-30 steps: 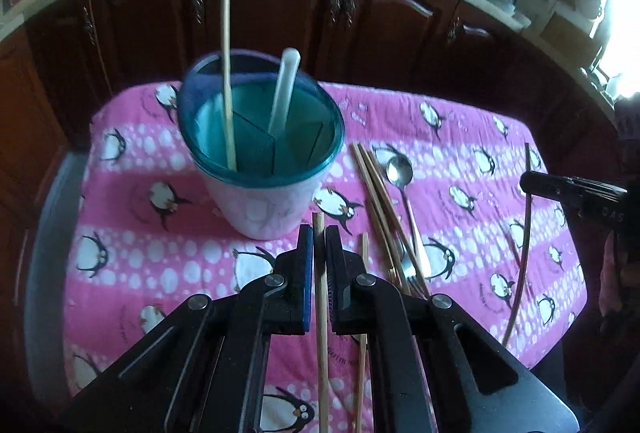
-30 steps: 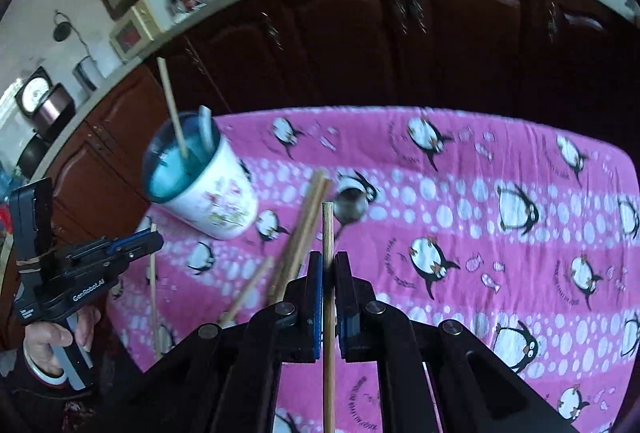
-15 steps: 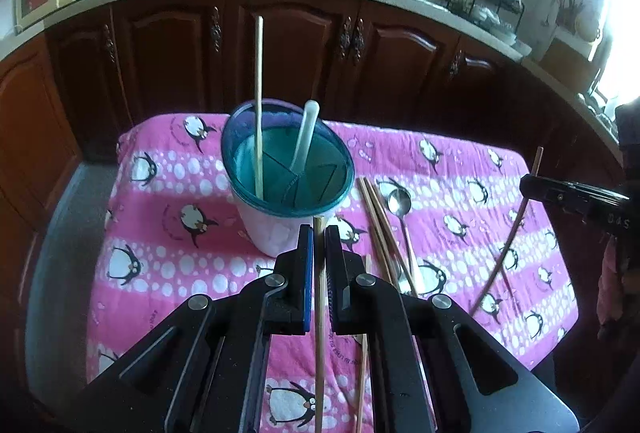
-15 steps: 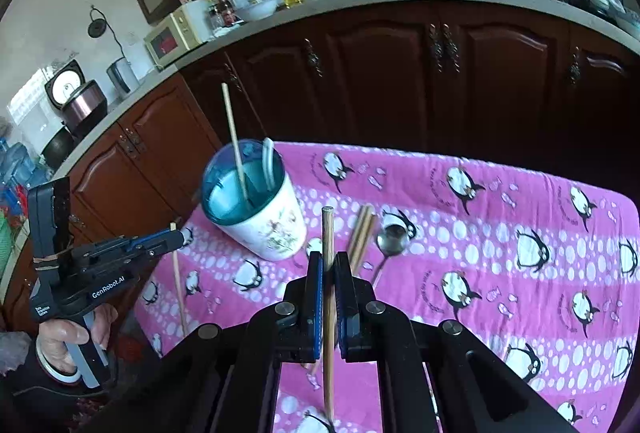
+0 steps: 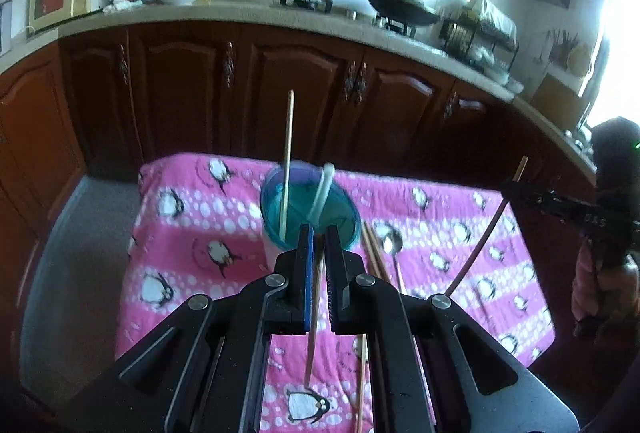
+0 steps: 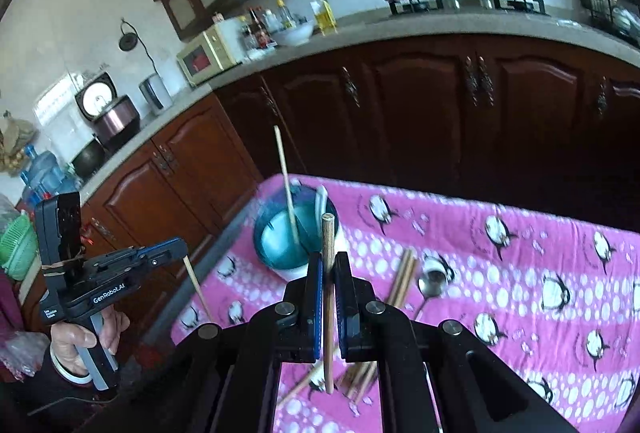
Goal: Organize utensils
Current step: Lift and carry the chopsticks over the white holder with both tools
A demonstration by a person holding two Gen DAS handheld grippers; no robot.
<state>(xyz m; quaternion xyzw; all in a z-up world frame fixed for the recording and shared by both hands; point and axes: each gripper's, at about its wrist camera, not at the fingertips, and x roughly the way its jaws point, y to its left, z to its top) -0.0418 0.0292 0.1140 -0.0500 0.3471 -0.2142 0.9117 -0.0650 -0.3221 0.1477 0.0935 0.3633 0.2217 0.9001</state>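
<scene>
Both grippers, left gripper (image 5: 317, 233) and right gripper (image 6: 328, 265), have risen off the penguin cloth (image 5: 192, 233), each pinching one chopstick (image 5: 313, 309), ready for the utensil holder (image 5: 344, 211).

the holder's (image 5: 276, 249) base hides behind the left gripper (image 5: 318, 233); its compartments blur; the spoon's (image 5: 394, 253) handle too.

Dark wooden cabinets (image 5: 304, 93) under a pale countertop (image 6: 440, 23); bright window (image 5: 620, 45).
</scene>
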